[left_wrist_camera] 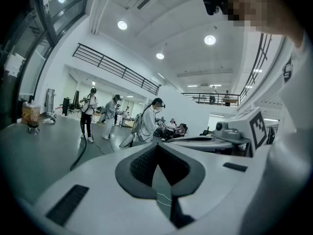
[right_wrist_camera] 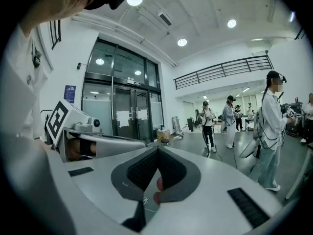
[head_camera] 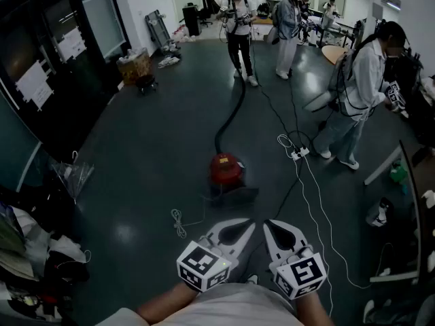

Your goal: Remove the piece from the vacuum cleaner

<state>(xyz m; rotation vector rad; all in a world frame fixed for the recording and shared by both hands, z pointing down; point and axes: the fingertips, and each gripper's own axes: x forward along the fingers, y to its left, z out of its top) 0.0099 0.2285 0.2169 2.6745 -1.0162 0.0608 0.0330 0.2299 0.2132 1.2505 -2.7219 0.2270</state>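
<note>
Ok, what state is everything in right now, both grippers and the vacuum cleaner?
Left gripper: shut, empty, held near the body.
Right gripper: shut, empty, beside the left one.
Vacuum cleaner: standing on the floor ahead, untouched.
Hose: runs from the vacuum cleaner away across the floor.

The vacuum cleaner [head_camera: 225, 169] is red over a dark base, and its hose [head_camera: 234, 107] is black. The floor [head_camera: 149, 155] is a glossy dark grey, crossed by white cables [head_camera: 309, 182]. The left gripper [head_camera: 249, 225] and right gripper [head_camera: 268, 224] are pale grey with black inner pads. Their marker cubes [head_camera: 202, 265] bear black square patterns on white.
</note>
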